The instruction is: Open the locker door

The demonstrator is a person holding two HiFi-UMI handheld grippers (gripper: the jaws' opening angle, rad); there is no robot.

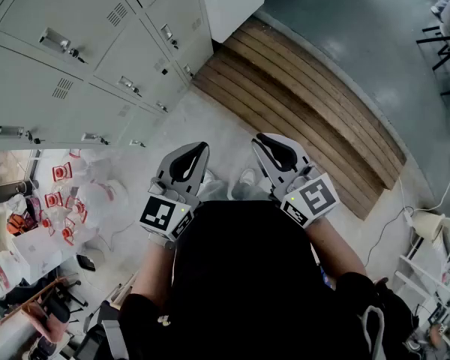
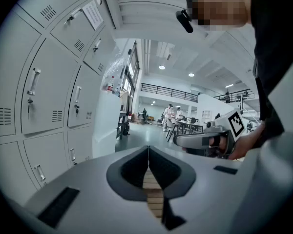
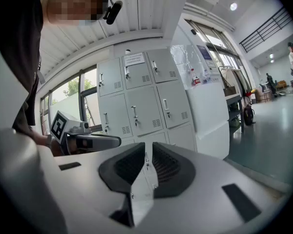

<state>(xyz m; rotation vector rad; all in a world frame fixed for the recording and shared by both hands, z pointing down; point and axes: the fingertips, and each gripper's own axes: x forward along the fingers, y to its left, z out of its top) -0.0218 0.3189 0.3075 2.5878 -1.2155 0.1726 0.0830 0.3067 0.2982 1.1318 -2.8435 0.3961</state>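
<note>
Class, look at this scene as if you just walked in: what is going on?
A person stands by grey lockers with a left hand-held gripper and a right hand-held gripper, both shut and empty, held out in front of the body. All the lockers in view are closed and neither hand-held gripper touches one, so the opening has not begun.

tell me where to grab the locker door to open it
Grip the handle, not the flat locker door. It is a slim upright bar standing out near the door's left edge, so come straight from the front with the jaws either side of it, then probably pull toward you.
</note>
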